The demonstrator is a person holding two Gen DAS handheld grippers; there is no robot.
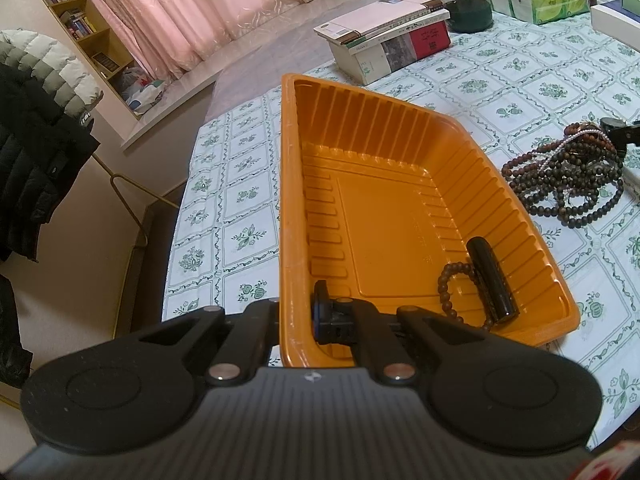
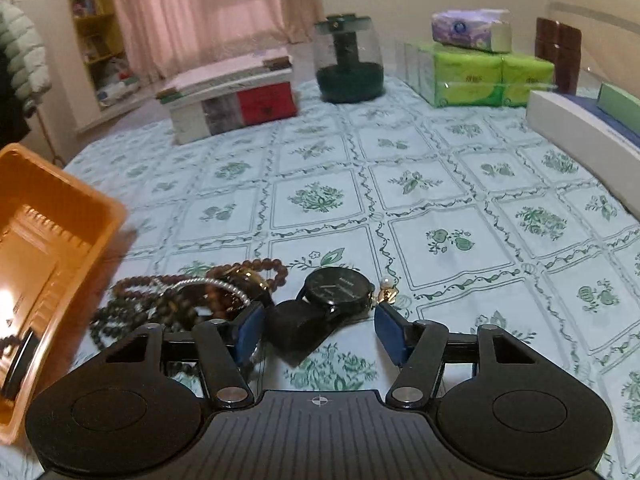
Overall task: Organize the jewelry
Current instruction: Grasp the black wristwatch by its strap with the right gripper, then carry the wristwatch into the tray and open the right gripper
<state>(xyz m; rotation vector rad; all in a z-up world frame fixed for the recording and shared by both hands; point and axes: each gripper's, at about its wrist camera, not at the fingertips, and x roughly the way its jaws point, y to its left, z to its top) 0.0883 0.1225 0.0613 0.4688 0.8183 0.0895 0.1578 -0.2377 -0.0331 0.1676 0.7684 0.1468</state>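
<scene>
The orange tray's [image 1: 400,184] near wall hides one left gripper [image 1: 298,320] finger.

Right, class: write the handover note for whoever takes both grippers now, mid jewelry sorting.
Left gripper: shut on the near rim of the orange tray, steadying it.
Right gripper: open, black watch between its fingers, not gripped.
Done: bead bracelet and black tube lie in the tray.
Left: watch, bead pile, pearl earring on the tablecloth.
</scene>
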